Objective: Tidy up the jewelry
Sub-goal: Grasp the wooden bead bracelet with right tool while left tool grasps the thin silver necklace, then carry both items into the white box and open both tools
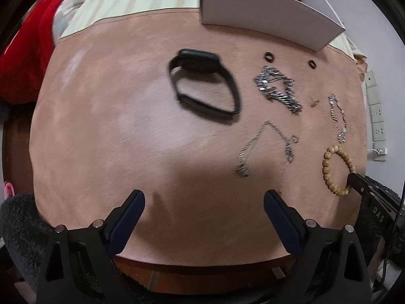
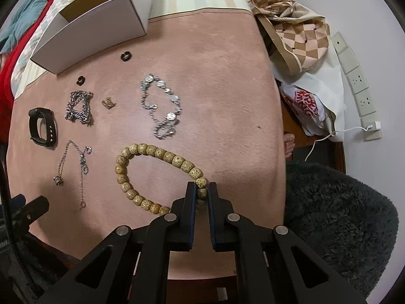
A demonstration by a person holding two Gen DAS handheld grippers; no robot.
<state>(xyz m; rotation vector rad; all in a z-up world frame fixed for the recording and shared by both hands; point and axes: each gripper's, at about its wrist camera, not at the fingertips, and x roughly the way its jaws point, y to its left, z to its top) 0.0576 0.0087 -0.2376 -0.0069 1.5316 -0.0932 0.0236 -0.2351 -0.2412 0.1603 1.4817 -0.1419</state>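
Note:
A wooden bead bracelet (image 2: 141,172) lies on the pink mat (image 2: 215,81); my right gripper (image 2: 201,190) is shut on its near-right beads. It also shows in the left wrist view (image 1: 329,169). My left gripper (image 1: 203,200) is open and empty above the mat's near edge. A black watch band (image 1: 205,83) (image 2: 41,128), a chunky silver chain (image 1: 278,88) (image 2: 78,107), a thin necklace (image 1: 268,147) (image 2: 73,164), a disc-link silver bracelet (image 2: 162,106) (image 1: 338,116), two black rings (image 2: 125,56) (image 2: 80,80) and a small gold piece (image 2: 108,103) lie on the mat.
An open white cardboard box (image 2: 96,22) (image 1: 265,17) stands at the mat's far edge. A checkered bag (image 2: 298,30) and a plastic bag (image 2: 308,106) lie to the right, by a power strip (image 2: 354,83). Dark fluffy fabric (image 2: 336,223) sits near right.

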